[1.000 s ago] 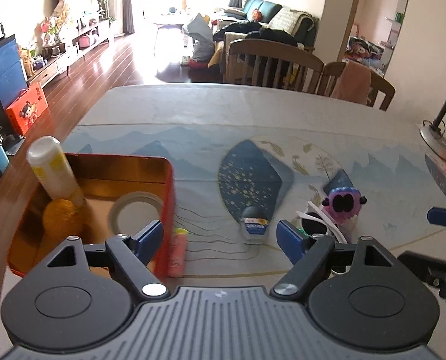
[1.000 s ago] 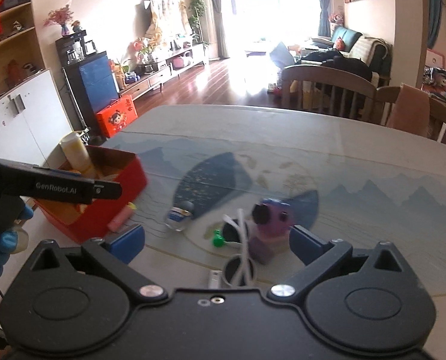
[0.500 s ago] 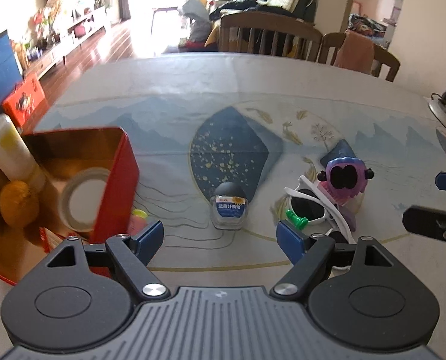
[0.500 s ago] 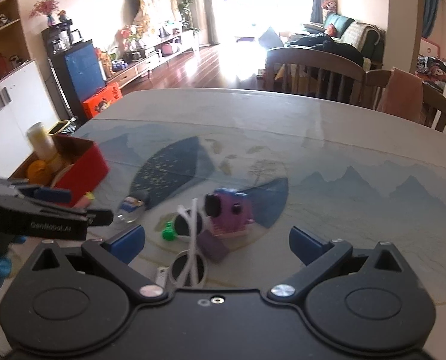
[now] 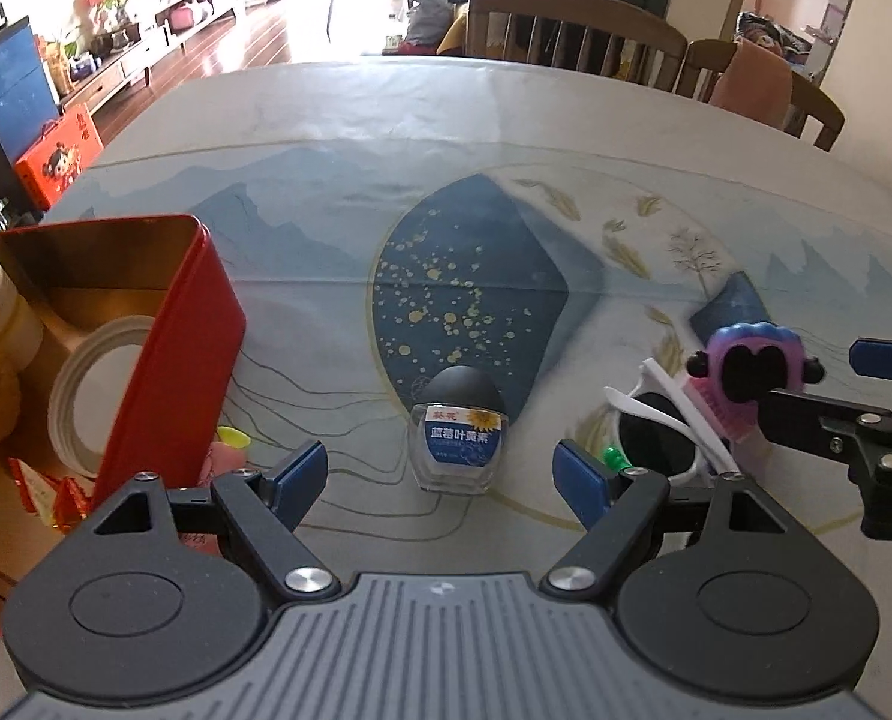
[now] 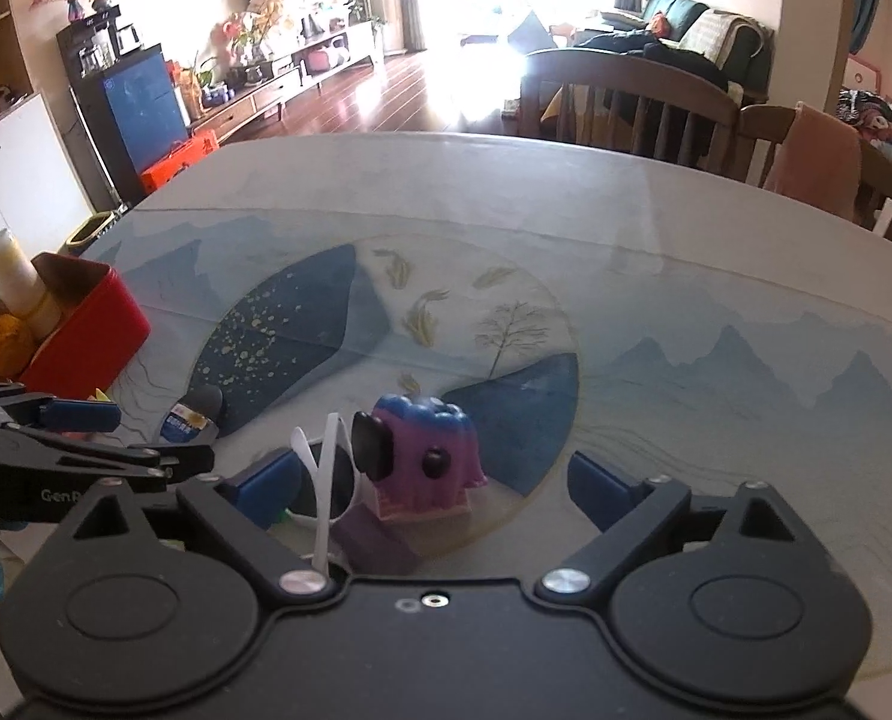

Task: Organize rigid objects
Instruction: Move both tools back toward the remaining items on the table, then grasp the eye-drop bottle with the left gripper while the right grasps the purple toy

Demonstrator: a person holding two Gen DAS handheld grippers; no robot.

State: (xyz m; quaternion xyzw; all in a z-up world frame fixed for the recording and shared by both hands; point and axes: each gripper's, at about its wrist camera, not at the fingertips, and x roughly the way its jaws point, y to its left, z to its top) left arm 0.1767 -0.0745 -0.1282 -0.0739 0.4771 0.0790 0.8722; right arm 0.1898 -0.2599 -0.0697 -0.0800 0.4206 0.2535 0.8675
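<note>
One small bottle (image 5: 459, 437) lies on the worktop (image 5: 386, 138) at lower centre, cap pointing away, dead ahead between my wide, empty left tongs (image 5: 443, 474); my right tongs (image 6: 431, 483), also wide, straddle the purple toy (image 6: 425, 456).

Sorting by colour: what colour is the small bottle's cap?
Black cap, clearest in the left wrist view.

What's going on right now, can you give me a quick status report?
Left gripper open, lined up on small bottle. Right gripper open around purple toy. White sunglasses crowd the toy.
</note>
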